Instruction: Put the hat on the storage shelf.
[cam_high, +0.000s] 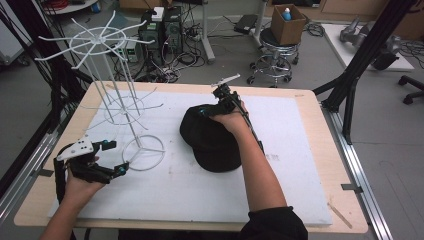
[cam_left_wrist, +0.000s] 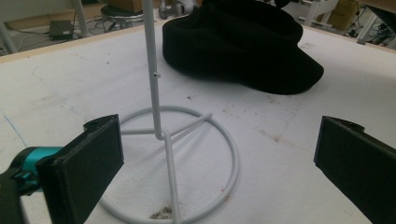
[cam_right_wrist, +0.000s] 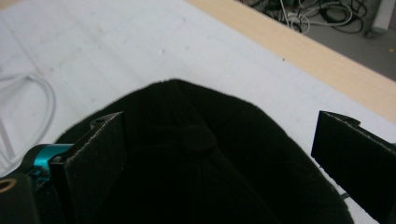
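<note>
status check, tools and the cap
Left tool open at the rack base. Right tool open over black cap, not gripping. Cap flat on white mat.

Even, soft indoor light falls from above; shadows on the white mat (cam_high: 200, 195) are faint. The black cap (cam_high: 212, 137) swallows detail and reads as 1 dark mass. Near the left gripper (cam_left_wrist: 217, 163), both jaws look soft, and the right gripper (cam_right_wrist: 219, 163) view is slightly blurred.

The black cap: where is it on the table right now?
In the high view the black cap lies on the white mat near the table's middle, just right of the wire rack's ring base, with the open right gripper over its far side.
</note>
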